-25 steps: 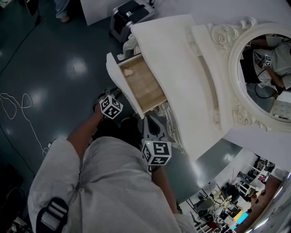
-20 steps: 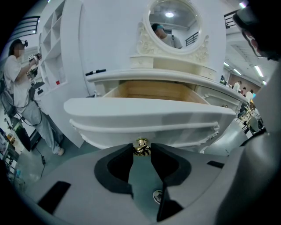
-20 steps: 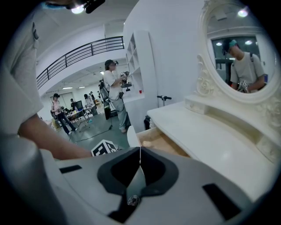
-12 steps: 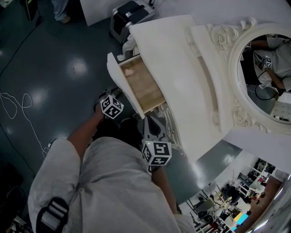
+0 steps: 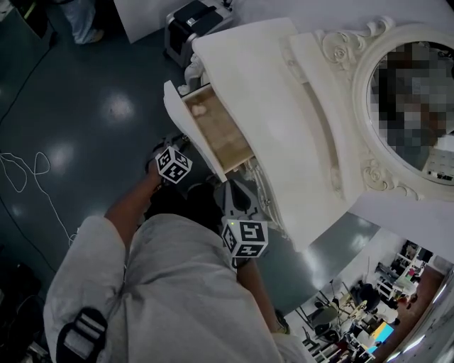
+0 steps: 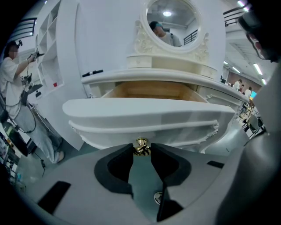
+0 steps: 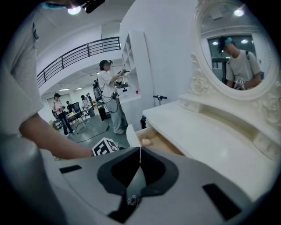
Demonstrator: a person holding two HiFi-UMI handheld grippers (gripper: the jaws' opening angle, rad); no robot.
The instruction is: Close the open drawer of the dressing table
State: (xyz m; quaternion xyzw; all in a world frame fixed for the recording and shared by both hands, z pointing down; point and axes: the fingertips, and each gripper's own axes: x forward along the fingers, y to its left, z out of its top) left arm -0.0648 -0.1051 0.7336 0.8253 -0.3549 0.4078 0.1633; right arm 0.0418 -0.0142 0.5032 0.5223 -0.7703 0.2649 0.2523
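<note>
Brass knob (image 6: 141,144) pinched by the left gripper (image 6: 142,150), the drawer (image 5: 213,131) juts open from the dressing table (image 5: 284,106), right gripper (image 7: 140,151) clenched empty near that table; a skewed push could jam it.

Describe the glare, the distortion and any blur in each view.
Head view: bright glare spots on the dark floor, a mosaic patch over the mirror. Left gripper view: fisheye bends the drawer front; the brass knob is sharp. Right gripper view: dark rounded corners, a lamp flares at top.

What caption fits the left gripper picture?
Left gripper pinching the gold knob on the open drawer under a round mirror.
</note>
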